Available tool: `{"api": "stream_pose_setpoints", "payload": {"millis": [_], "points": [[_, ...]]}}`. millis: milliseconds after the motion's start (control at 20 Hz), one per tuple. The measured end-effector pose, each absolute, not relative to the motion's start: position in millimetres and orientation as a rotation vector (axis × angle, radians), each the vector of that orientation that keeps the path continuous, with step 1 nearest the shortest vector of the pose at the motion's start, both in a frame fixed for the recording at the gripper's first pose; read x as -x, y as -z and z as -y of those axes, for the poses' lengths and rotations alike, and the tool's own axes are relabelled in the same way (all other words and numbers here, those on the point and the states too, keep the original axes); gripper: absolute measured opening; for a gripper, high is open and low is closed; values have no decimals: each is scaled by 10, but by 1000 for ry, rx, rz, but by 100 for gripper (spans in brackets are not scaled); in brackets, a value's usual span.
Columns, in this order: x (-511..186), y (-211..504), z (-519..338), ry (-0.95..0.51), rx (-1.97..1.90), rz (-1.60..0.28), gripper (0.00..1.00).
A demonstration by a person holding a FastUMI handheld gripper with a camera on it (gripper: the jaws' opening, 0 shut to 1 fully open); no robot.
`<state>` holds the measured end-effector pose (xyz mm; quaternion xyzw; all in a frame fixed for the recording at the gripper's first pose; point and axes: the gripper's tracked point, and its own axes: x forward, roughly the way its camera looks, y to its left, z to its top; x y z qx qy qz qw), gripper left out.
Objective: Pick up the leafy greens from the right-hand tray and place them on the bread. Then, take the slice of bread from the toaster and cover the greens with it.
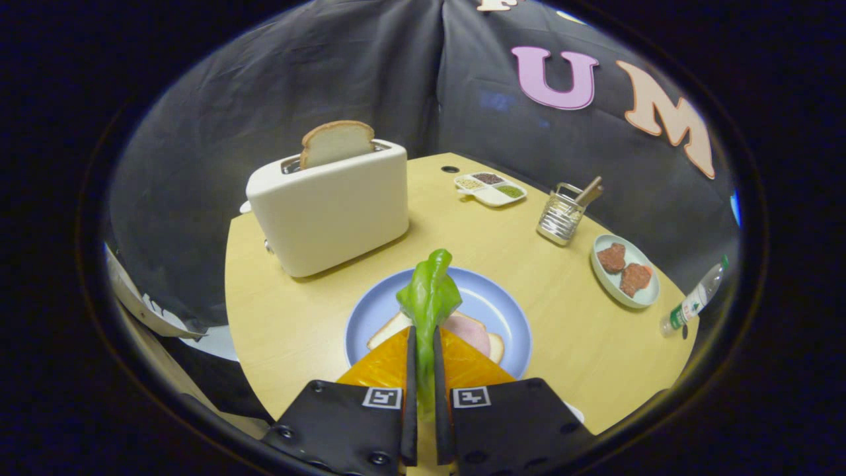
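Note:
My gripper [423, 334] is shut on the leafy greens [428, 294], a green lettuce leaf that sticks up and forward from between the fingers. Right below it lies a blue plate [489, 301] holding a bread slice [388, 328] with a piece of ham [469, 332] on top; the fingers hide much of both. Beyond the plate to the left stands a white toaster [330, 208] with a second slice of bread [336, 142] poking upright out of its slot.
On the yellow round table [284, 317], a divided condiment dish [490, 188] sits at the back. A metal utensil holder [562, 215] and a pale green tray of meat pieces [624, 270] stand to the right. A plastic bottle [692, 301] lies by the table's right edge.

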<state>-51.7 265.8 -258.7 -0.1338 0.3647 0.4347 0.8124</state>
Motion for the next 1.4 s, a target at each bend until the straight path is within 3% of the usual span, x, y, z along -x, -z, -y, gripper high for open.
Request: {"api": "stream_pose_setpoints", "payload": {"millis": [100,200,500,600,700,850,1400], "points": [[547,2629,-2715,-944,299,-790,14],[562,2713,-2737,-949,326,-799,26],[461,2808,-2774,-899,351,-798,36],[422,2802,-2778,-880,351,-791,54],[359,2743,-2763,-853,347,-776,65],[252,2595,-2786,-812,316,-752,100],[31,1400,-3308,-775,212,-651,100]]}}
